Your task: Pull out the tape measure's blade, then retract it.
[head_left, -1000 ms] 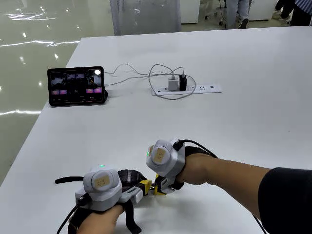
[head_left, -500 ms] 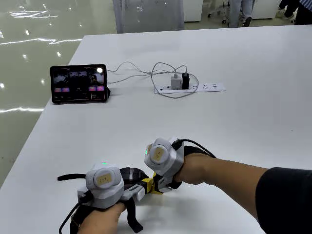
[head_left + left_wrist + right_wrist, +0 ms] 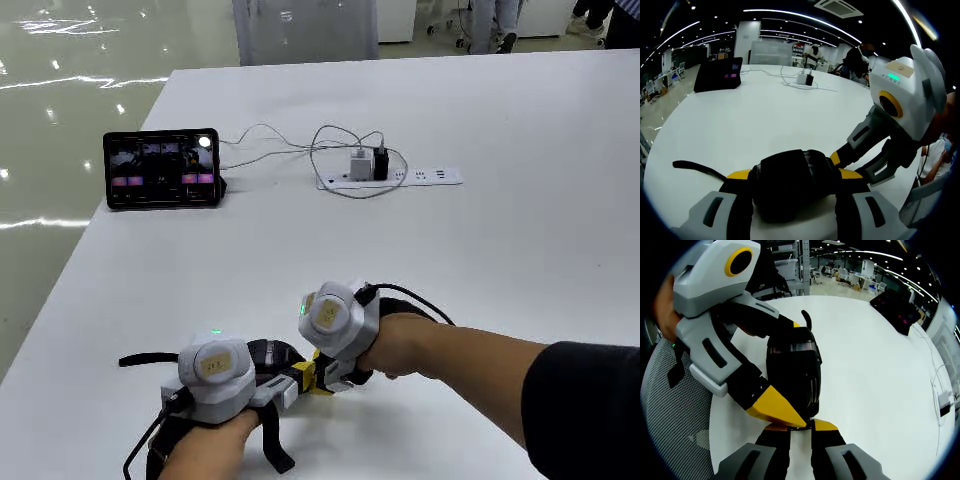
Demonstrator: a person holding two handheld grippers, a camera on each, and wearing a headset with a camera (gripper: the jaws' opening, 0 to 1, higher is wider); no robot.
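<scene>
A black tape measure [image 3: 272, 357] rests on the white table [image 3: 480, 250] close to the front edge. My left gripper [image 3: 792, 202] is shut on its round case [image 3: 790, 182], one yellow-tipped finger on each side. A black strap [image 3: 692, 167] trails from the case to the left. My right gripper [image 3: 800, 426] meets the case's lower corner [image 3: 792, 375], jaws almost together and pinched at the blade tip. No length of blade shows. In the head view the right gripper [image 3: 318, 376] touches the left gripper [image 3: 288, 388].
A tablet [image 3: 161, 168] stands at the table's left edge. A white power strip [image 3: 395, 180] with chargers and looping cables lies behind the grippers, mid-table. The floor drops off to the left. People stand far back.
The head camera shifted a little. Both grippers stay joined at the tape measure in nearly the same place.
</scene>
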